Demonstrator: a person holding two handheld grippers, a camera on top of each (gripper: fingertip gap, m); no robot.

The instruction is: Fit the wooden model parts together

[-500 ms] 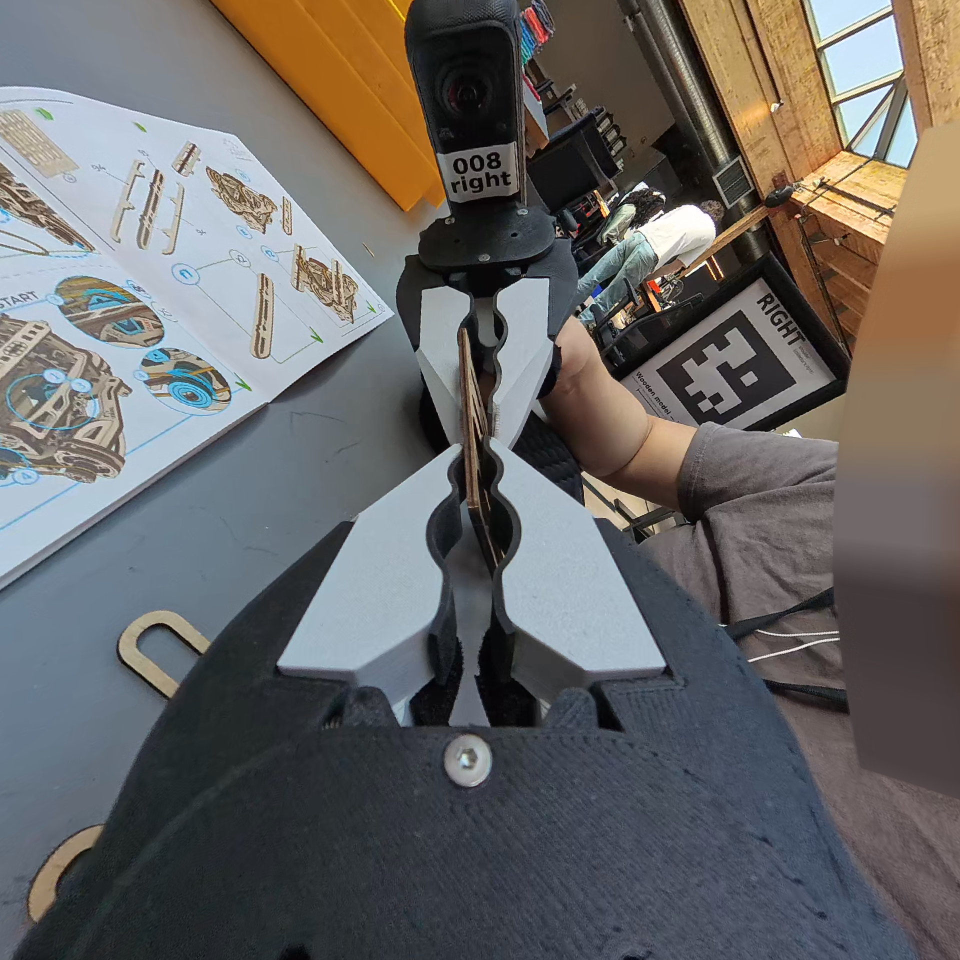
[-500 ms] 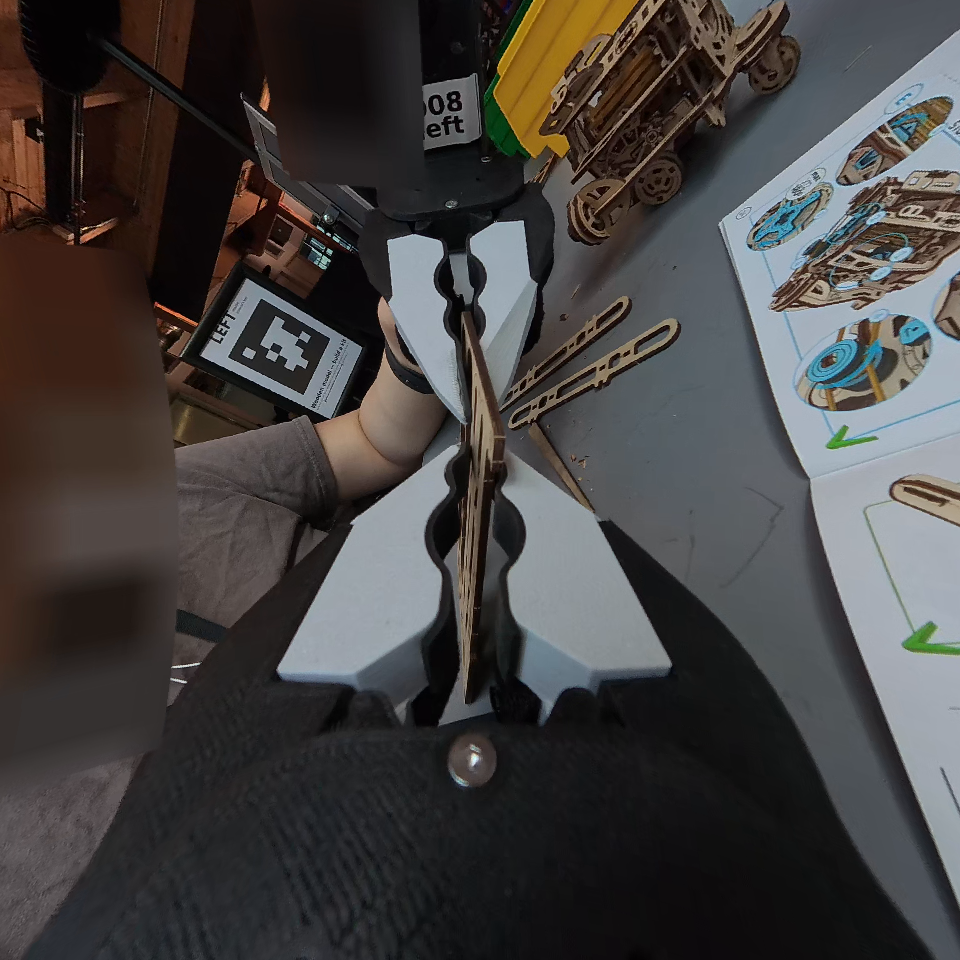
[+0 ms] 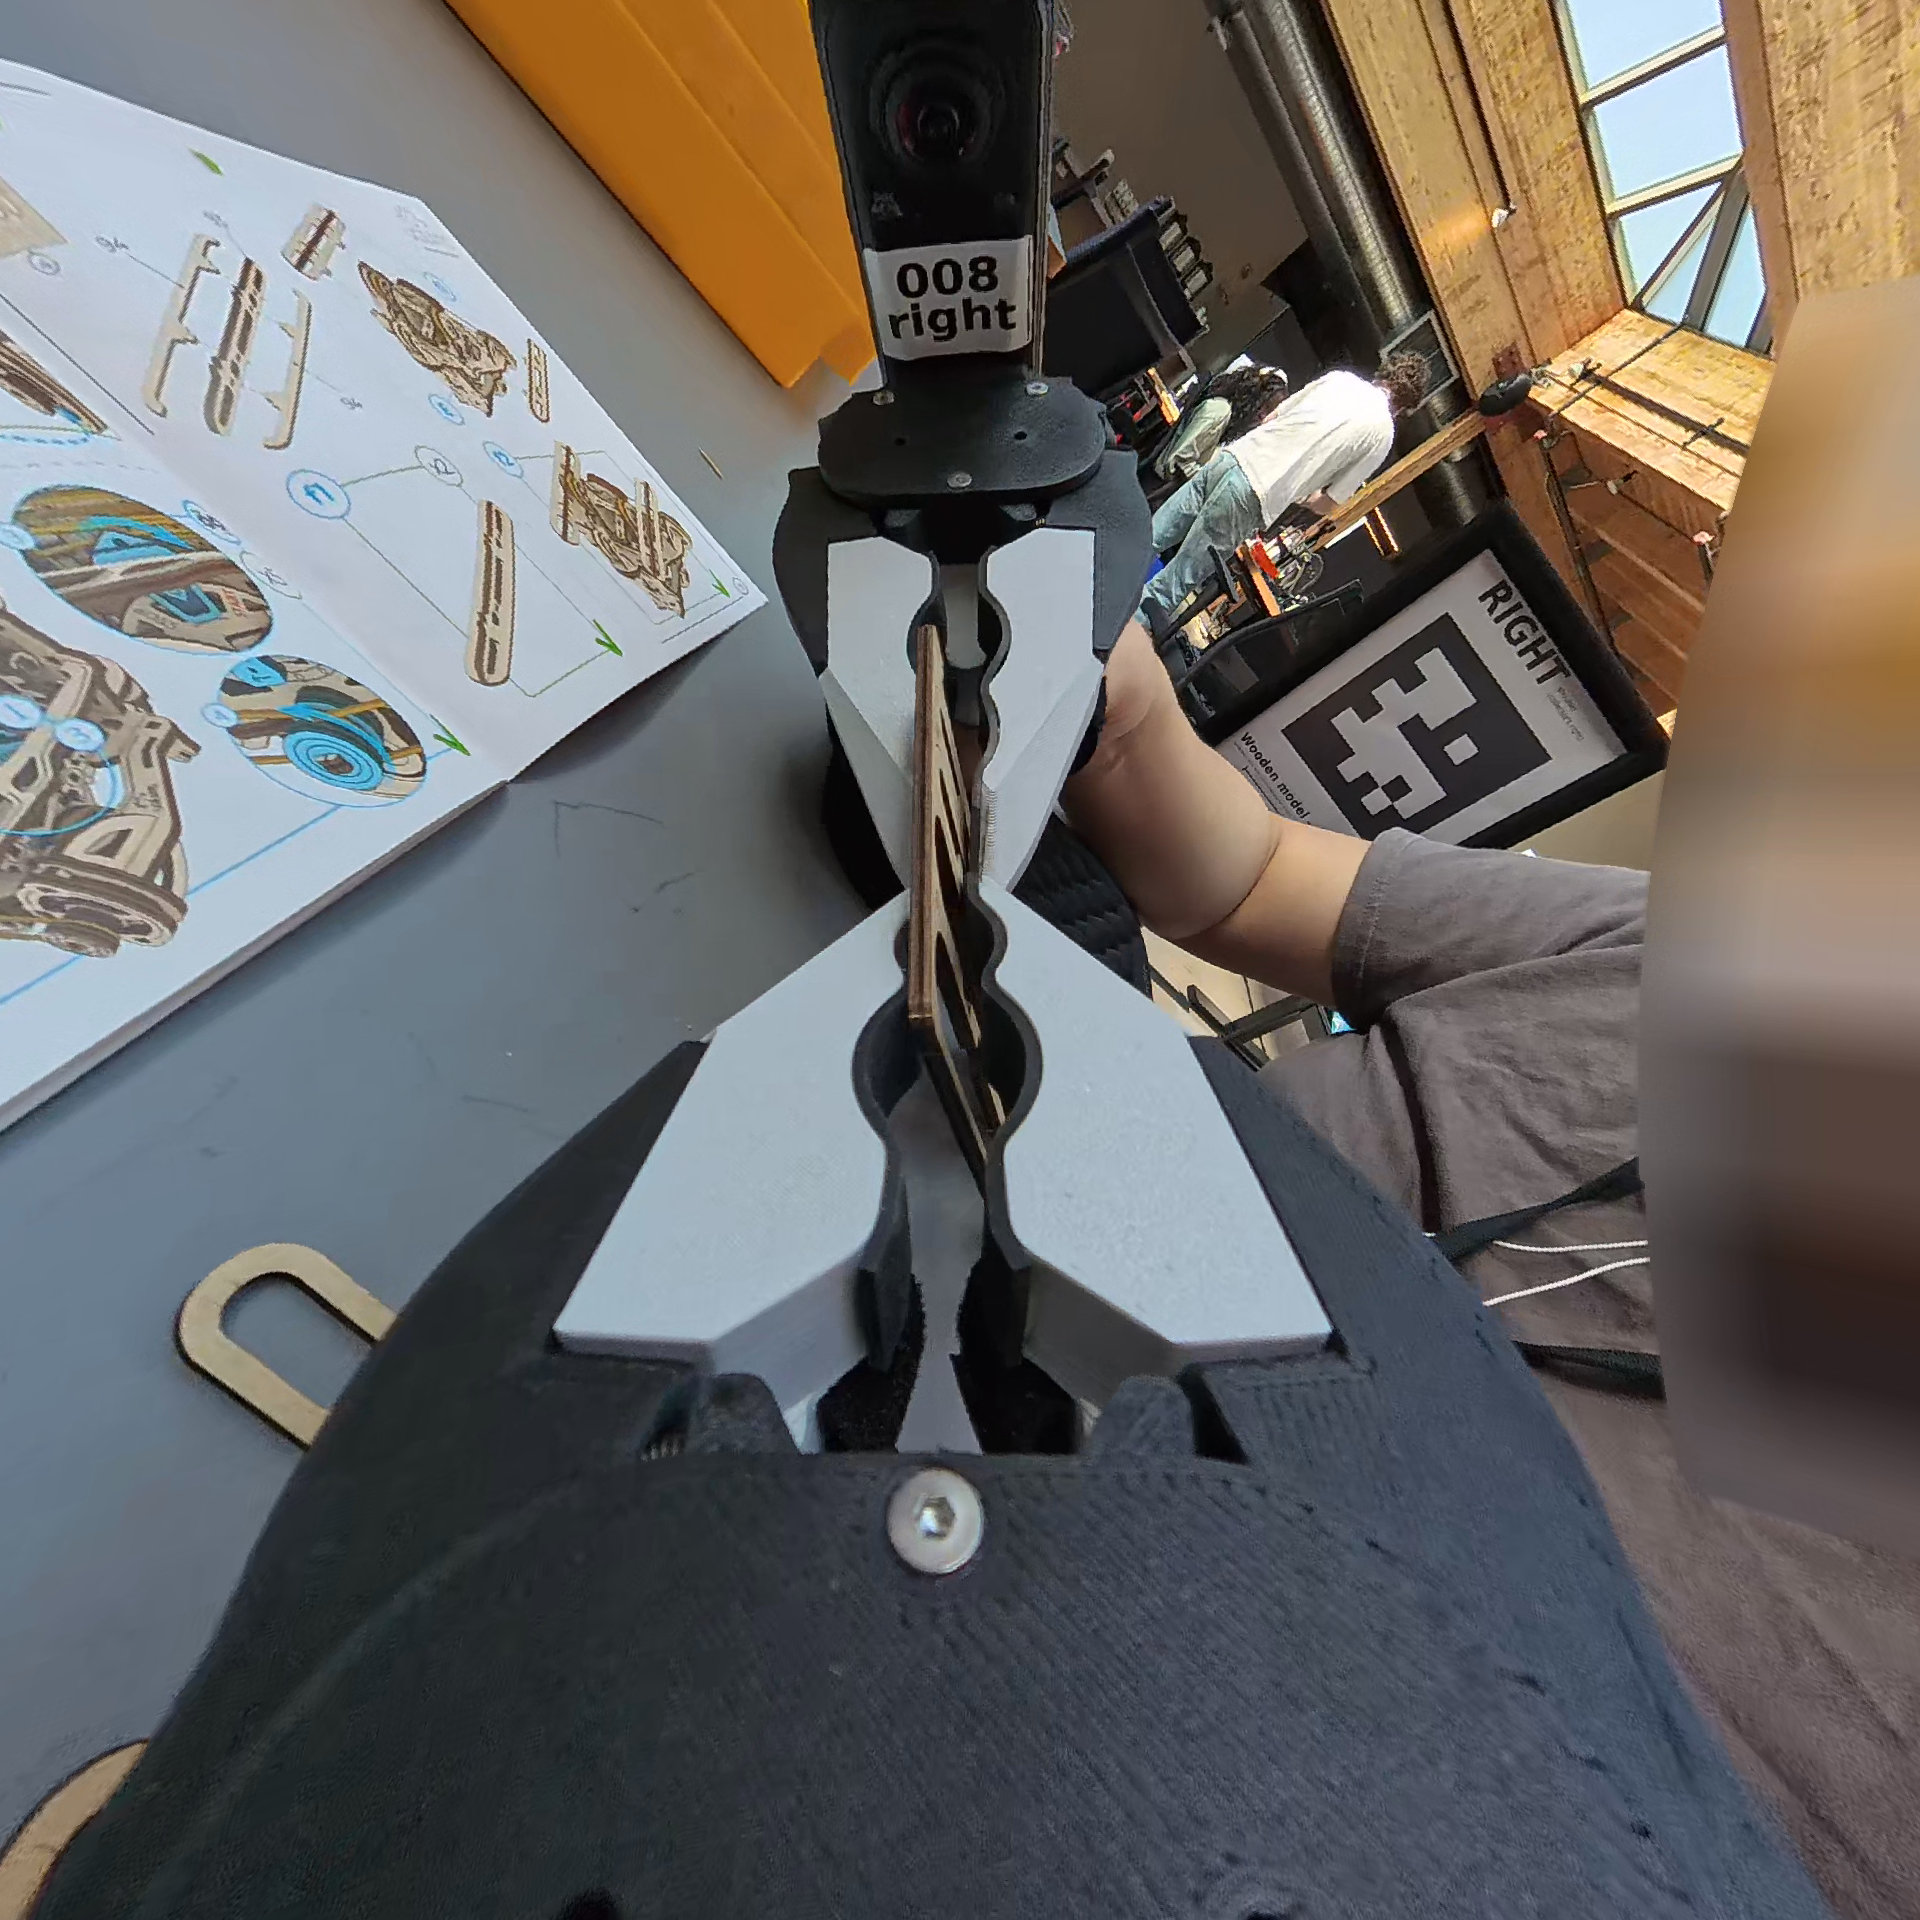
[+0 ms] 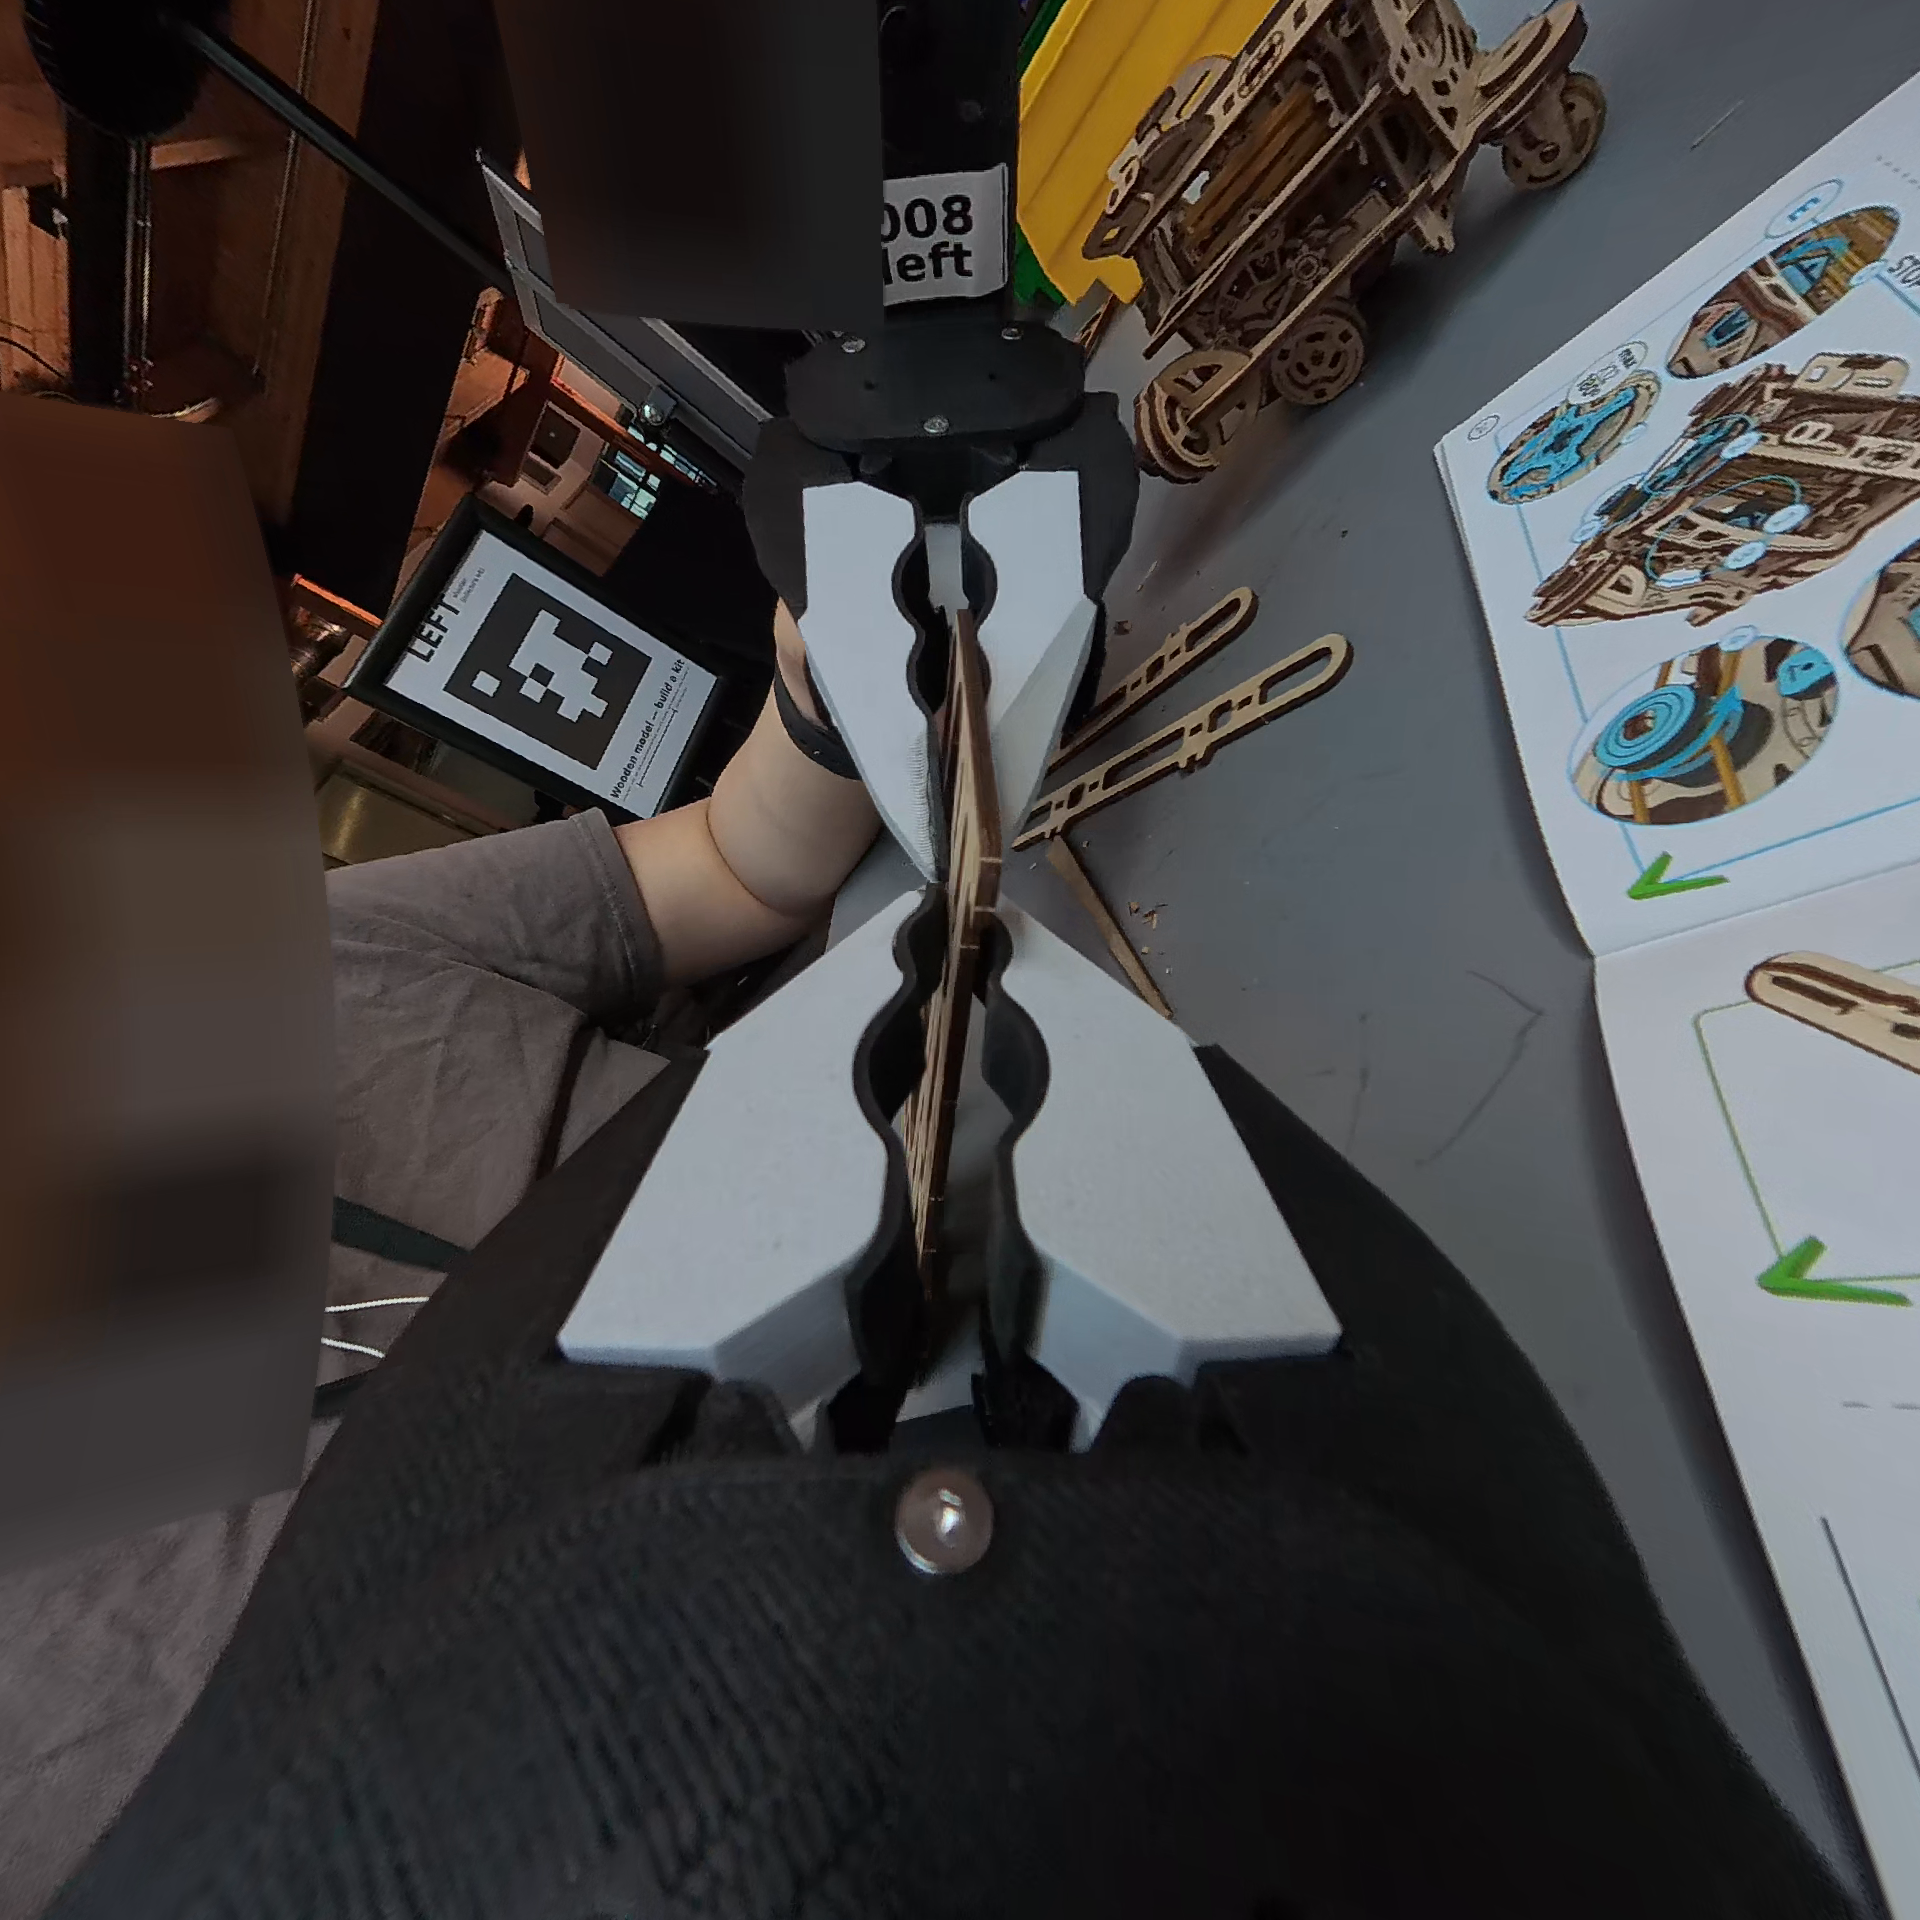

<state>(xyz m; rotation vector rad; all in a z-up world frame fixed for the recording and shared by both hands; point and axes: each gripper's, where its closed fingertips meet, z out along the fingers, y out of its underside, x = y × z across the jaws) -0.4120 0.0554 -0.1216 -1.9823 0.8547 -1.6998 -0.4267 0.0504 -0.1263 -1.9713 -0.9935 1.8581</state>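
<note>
While the left gripper point(image 3: 948, 940) and right gripper point(image 3: 951, 873) met tip to tip at centre frame in the left wrist view, both were clamped on one wooden strip point(image 3: 943, 831), possibly two layered pieces. One instruction booklet point(image 3: 312, 499) lay upper left, one slotted offcut point(image 3: 272, 1340) lower left. From the right wrist view, two slotted bars point(image 4: 1184, 717) and one built wooden model point(image 4: 1309, 208) sat upper right.

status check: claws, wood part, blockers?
Left claw, right claw tip to tip, both shut on wooden part. Held above table. No blockers.
</note>
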